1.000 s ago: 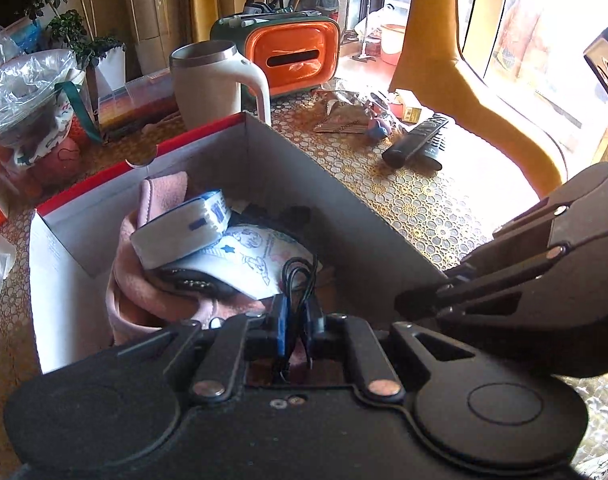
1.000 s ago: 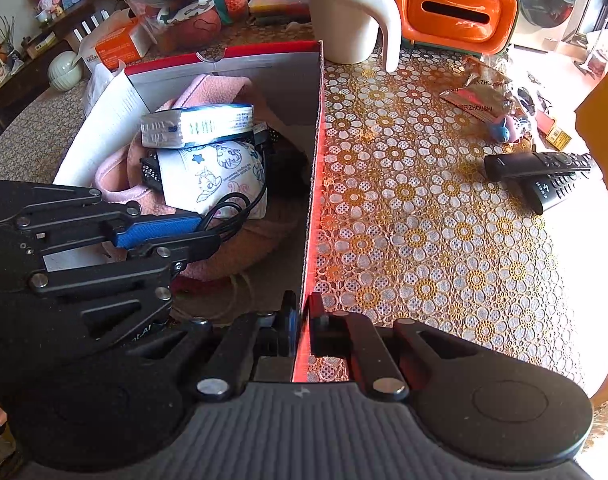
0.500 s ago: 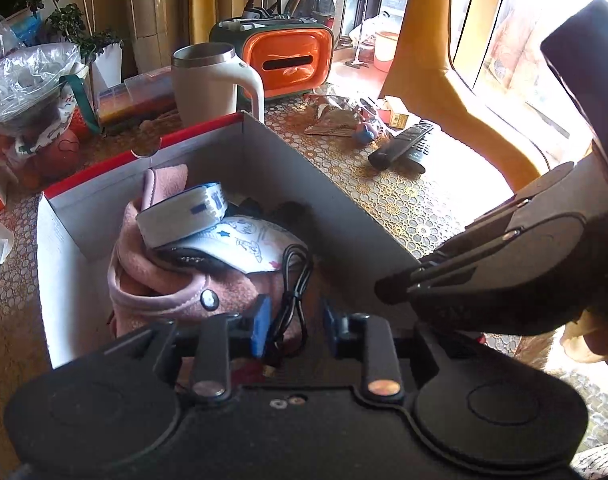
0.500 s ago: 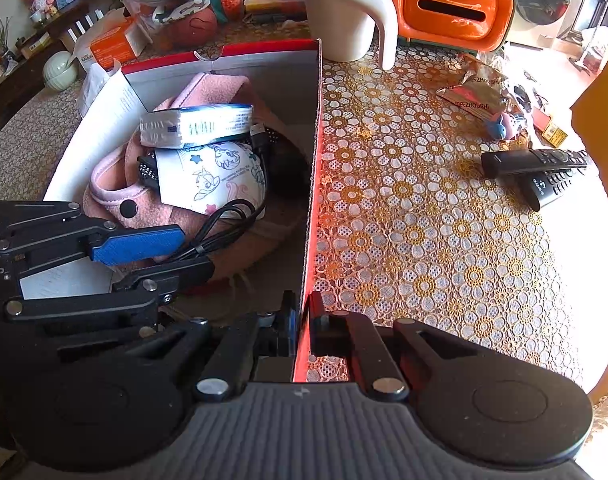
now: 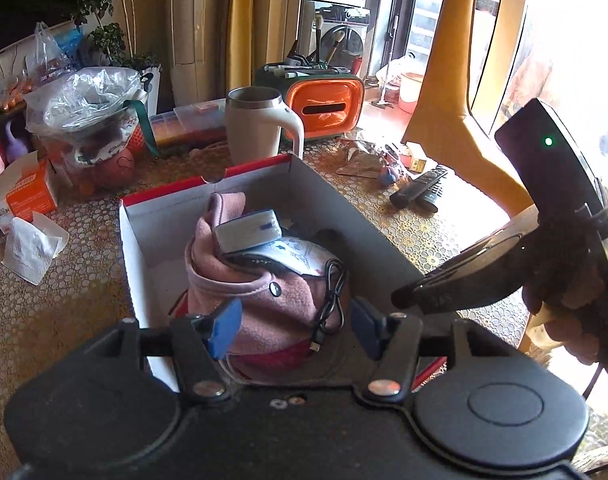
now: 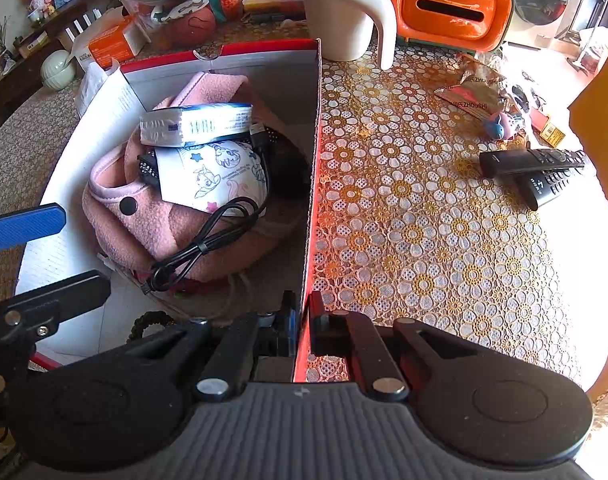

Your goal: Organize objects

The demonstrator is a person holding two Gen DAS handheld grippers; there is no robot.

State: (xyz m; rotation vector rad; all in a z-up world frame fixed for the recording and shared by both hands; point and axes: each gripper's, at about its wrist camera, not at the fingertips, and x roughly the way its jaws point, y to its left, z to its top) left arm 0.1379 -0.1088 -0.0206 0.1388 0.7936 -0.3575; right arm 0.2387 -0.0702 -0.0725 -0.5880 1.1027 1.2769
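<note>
Right tongs (image 6: 302, 322) pinching box wall (image 6: 312, 168); left tongs (image 5: 291, 326) just spreading, empty; box bottom hidden.

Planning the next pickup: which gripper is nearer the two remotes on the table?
Right. The right gripper clamps the box wall facing the remotes; the left gripper hangs open over the box interior, farther away.

My left gripper (image 5: 289, 328) hangs over the near end of the cardboard box (image 5: 231, 196), blue pads (image 5: 223, 322) spread apart after just opening, nothing between them. Below lies a coiled black USB cable (image 5: 331, 296) on a pink fleece garment (image 5: 259, 300), with a white tissue pack (image 5: 247, 234) on top. The right gripper (image 5: 402, 299) sits at the box's right wall. Two black remotes (image 5: 420, 192) lie on the counter (image 5: 400, 232).
</note>
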